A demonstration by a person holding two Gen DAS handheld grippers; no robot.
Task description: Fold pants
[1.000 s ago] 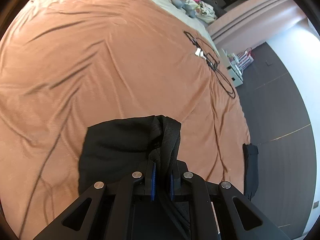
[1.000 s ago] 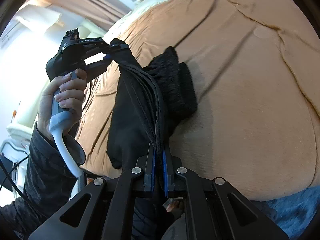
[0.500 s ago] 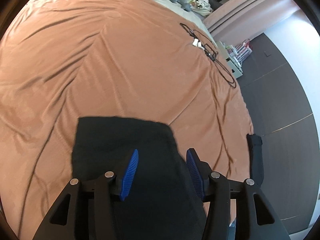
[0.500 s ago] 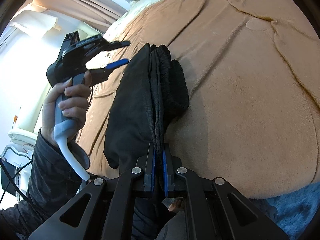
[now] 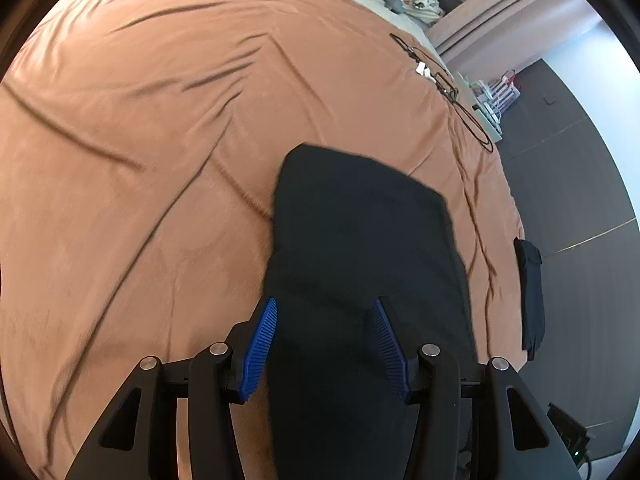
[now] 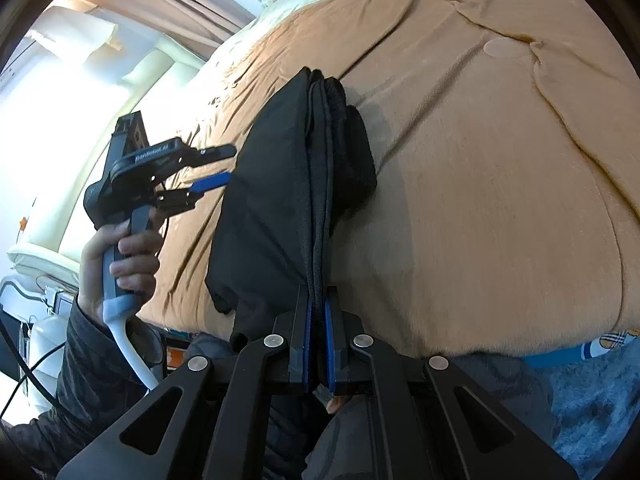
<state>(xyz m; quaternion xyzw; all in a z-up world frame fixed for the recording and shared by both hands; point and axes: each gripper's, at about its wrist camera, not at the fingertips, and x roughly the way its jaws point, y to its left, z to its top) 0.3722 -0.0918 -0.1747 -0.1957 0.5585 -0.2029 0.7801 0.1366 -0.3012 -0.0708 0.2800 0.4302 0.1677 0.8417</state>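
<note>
Black pants (image 6: 288, 200) run lengthwise away from me on the bed (image 6: 480, 160); my right gripper (image 6: 316, 344) pinches their near edge, left gripper (image 5: 324, 344) spread, empty.

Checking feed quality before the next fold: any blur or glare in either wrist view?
Left wrist view: motion smear on the brown blanket and on the far edge of the black pants. Right wrist view: sharp, but the window at upper left is blown out white; pants there read clearly.
</note>
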